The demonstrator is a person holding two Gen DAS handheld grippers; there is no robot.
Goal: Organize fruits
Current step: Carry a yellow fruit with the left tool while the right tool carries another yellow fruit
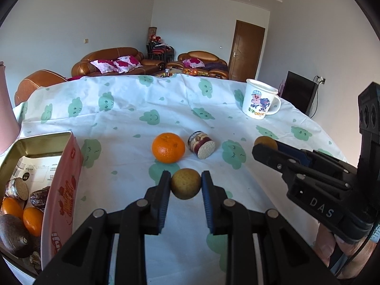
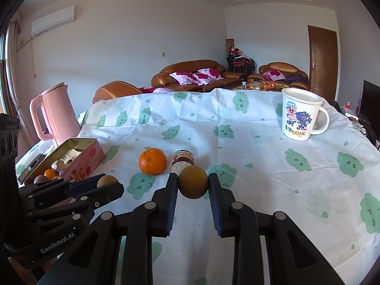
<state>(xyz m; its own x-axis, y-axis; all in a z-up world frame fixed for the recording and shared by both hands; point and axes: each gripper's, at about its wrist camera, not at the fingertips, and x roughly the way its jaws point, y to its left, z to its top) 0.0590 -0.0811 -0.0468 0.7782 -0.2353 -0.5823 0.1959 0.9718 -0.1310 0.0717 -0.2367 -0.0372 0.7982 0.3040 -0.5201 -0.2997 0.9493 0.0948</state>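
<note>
Presently, each gripper carries one small brownish round fruit. The left gripper (image 1: 186,185) has its jaws pressed against the sides of the first brown fruit (image 1: 185,183); the right gripper (image 2: 193,185) is likewise clamped on the second brown fruit (image 2: 193,182). Both fruits are round, with no long axis to align.

The pink tin (image 1: 62,185) lies at about nine o'clock of the left gripper, just beside it, and at about ten o'clock of the right gripper, farther off. The left hand is judged nearer, so its deposit would be the shorter move, a sweep leftward over the tin's wall.

Counts on the cloud-print tablecloth (image 2: 261,156): one orange (image 1: 168,147) at eleven o'clock of the left jaws and one cut cylindrical snack roll (image 1: 201,144) at one o'clock, both still outside the tin. Inside the tin: two small orange fruits (image 1: 33,220), one dark oval fruit (image 1: 14,235), one similar roll (image 1: 17,188), and other dark pieces not clearly countable. One mug (image 2: 299,114) and one pink kettle (image 2: 55,114) stand apart.
</note>
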